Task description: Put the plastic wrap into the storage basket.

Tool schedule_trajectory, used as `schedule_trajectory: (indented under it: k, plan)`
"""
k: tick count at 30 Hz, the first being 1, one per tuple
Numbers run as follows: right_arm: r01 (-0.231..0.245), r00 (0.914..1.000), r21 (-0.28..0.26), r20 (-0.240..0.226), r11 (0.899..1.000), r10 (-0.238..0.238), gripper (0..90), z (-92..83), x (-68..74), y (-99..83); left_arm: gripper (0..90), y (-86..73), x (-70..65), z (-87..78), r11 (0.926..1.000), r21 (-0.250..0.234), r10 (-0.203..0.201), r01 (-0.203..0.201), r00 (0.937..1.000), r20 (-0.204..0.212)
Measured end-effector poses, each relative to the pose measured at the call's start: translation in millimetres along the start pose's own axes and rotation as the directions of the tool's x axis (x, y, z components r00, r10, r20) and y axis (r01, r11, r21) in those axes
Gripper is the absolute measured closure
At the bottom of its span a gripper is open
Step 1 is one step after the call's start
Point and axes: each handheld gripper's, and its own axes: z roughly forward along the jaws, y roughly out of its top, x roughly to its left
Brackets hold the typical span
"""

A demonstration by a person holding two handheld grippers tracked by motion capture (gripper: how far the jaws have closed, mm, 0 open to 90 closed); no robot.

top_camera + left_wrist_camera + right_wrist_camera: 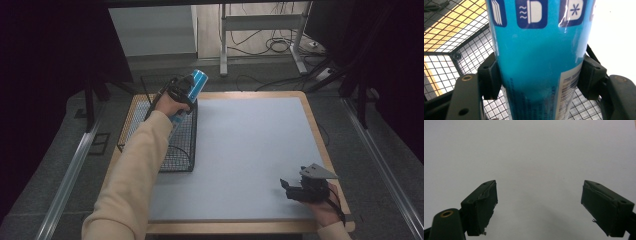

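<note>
Right hand-held gripper (292,187) rests low on the bench (250,150), jaws apart. Left hand-held gripper (186,92), arm outstretched, clamps a blue tube (197,81) above the wire basket (177,150).

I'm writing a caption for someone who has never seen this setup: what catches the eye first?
The bright blue tube, clamped in the left gripper, hangs above the black wire basket at the table's left edge. The right gripper rests near the table's front right corner, its jaws wide apart over the bare grey mat.

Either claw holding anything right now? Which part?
Left claw grips the blue cup sleeve across its body, one jaw on each side, above the wire basket. Right claw is open over the table, holding nothing.
</note>
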Motion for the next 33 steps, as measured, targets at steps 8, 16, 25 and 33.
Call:
schedule_trajectory:
  k: [8, 16, 25, 33]
  plan:
    - [0.002, 1.0000, 0.001, -0.003, 1.000, -0.002, 13.7, 0.3, 0.0, -0.2, 31.5, -0.8, 4.2, 5.7, 0.9997, -0.010, -0.021, 0.021, 0.9997, -0.015]
    - [0.004, 1.0000, 0.003, -0.006, 1.000, -0.004, 13.7, 0.6, 0.5, -0.2, 29.8, -1.6, 2.3, 5.1, 0.9994, -0.030, 0.012, -0.014, 0.9991, -0.040]
    - [0.003, 1.0000, 0.005, -0.008, 1.000, -0.003, 13.7, 0.4, 0.7, -0.4, 23.8, -5.3, 6.2, -1.8, 0.9974, -0.072, -0.003, 0.001, 0.9994, -0.034]
    - [0.005, 1.0000, 0.007, -0.008, 1.000, -0.005, 13.7, 1.3, 0.7, -0.5, 15.9, -17.2, 11.1, -19.0, 0.9875, -0.140, -0.068, 0.072, 0.9971, 0.033]
